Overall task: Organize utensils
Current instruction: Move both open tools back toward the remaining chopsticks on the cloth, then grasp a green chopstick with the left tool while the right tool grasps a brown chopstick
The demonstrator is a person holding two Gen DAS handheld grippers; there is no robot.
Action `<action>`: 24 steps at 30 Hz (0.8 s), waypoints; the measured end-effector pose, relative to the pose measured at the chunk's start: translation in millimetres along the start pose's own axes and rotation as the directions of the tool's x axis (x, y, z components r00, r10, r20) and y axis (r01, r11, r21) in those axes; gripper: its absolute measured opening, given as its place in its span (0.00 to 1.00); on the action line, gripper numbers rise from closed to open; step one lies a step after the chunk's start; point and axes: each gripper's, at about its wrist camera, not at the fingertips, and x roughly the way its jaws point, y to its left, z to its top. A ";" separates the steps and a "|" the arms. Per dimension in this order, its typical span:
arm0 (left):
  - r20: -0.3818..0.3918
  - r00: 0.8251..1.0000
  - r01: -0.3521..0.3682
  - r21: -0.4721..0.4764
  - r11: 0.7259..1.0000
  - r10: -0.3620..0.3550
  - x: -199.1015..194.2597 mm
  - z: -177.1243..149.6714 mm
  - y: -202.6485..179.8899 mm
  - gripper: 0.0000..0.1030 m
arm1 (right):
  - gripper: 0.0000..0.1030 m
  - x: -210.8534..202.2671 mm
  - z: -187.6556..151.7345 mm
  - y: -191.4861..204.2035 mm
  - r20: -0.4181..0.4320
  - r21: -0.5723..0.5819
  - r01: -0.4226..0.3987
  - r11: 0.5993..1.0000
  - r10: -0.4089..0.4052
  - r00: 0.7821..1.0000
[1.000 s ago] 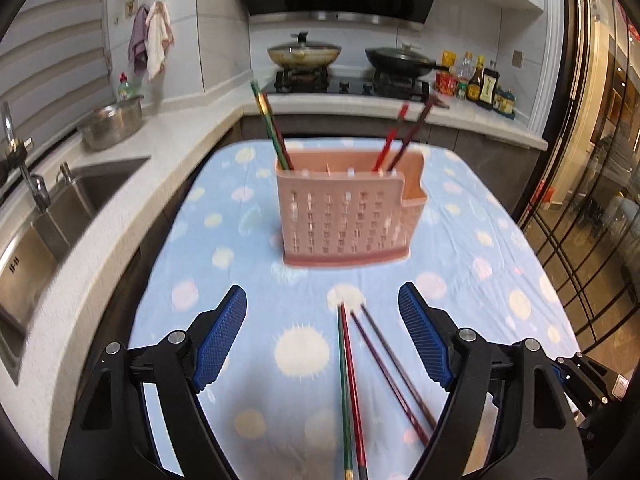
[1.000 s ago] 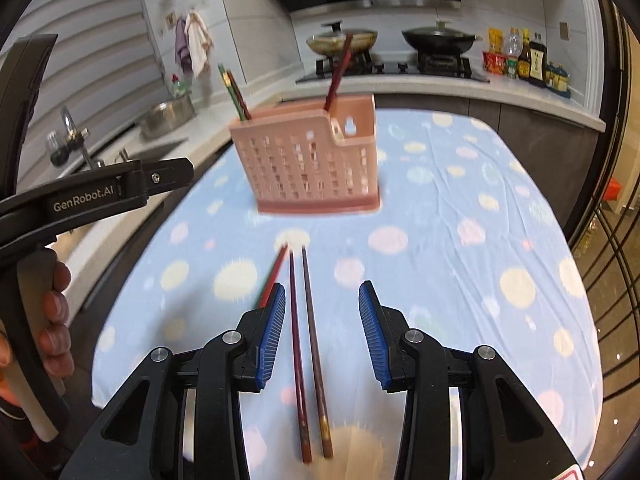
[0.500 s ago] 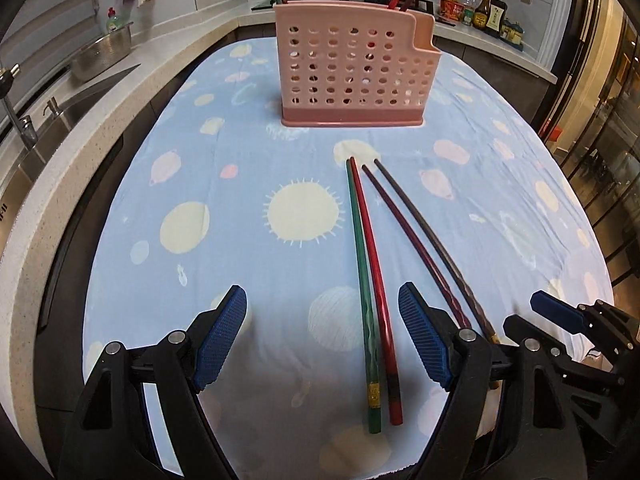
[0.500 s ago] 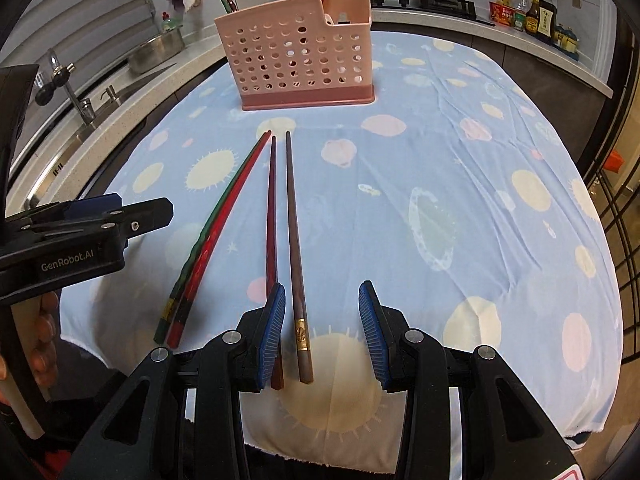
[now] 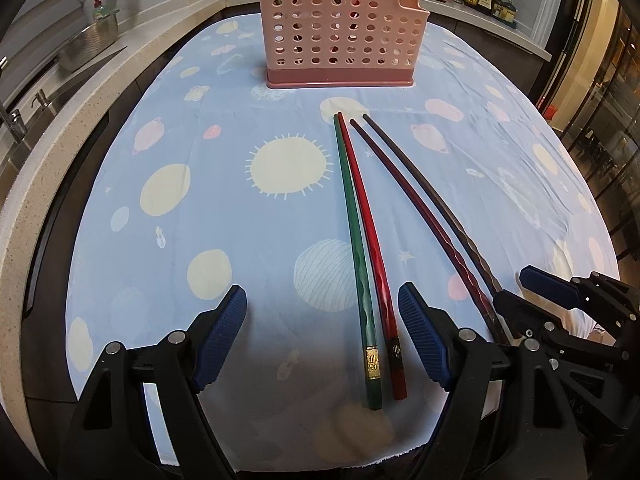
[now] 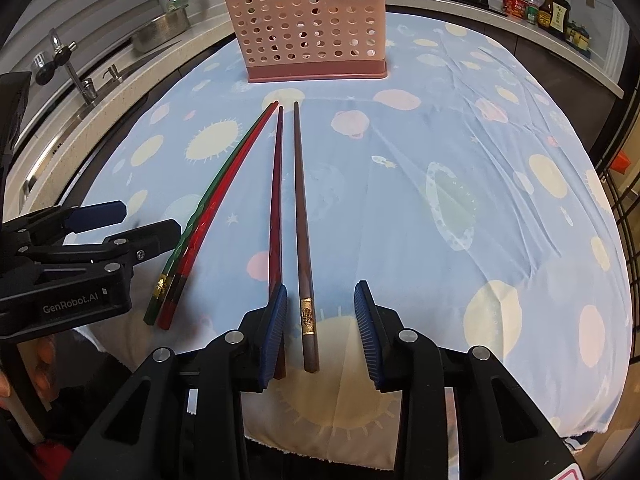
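A pink perforated utensil holder [image 5: 339, 26] stands at the far middle of the table and also shows in the right wrist view [image 6: 306, 26]. Chopsticks lie flat before it: a green one [image 5: 353, 232], a red one [image 5: 367, 232], a dark red one [image 6: 276, 200] and a brown one [image 6: 301, 208]. My left gripper [image 5: 322, 332] is open, low over the near edge, with the green and red ends between its fingers. My right gripper [image 6: 320, 328] is open around the brown chopstick's near end; the dark red end lies by its left finger [image 6: 274, 328].
The table carries a blue planet-print cloth [image 5: 240, 208]. A counter with a sink and a steel bowl [image 5: 90, 42] runs on the left. Sauce bottles [image 6: 548, 6] and a stove stand at the back. Glass doors are on the right.
Both grippers have dropped and pulled back toward the near table edge, from above the holder down to the near ends of the chopsticks. The chopsticks have not moved.
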 end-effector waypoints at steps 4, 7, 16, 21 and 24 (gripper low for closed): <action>-0.012 1.000 -0.004 -0.005 1.000 0.004 3.0 -3.1 2.1 0.72 | 0.28 1.4 -0.8 -0.8 -0.009 0.002 -0.001 1.000 0.001 1.000; -0.024 1.000 -0.007 -0.014 1.000 0.007 5.7 -6.4 5.5 0.72 | 0.25 2.8 -1.5 -2.2 -0.017 0.008 0.001 1.000 -0.001 1.000; -0.056 0.998 -0.009 -0.011 1.000 0.008 13.6 -16.4 8.9 0.61 | 0.18 5.4 -3.8 -0.9 -0.026 -0.003 0.010 1.000 -0.010 1.000; -0.047 0.999 -0.009 -0.014 1.000 0.009 12.9 -18.3 10.7 0.60 | 0.16 5.4 -3.5 -0.7 -0.025 -0.004 0.011 1.000 -0.011 1.000; -0.040 0.999 -0.013 -0.018 1.000 0.012 12.3 -19.1 11.6 0.55 | 0.16 6.3 -3.7 -0.2 -0.022 -0.011 0.015 1.000 -0.015 1.000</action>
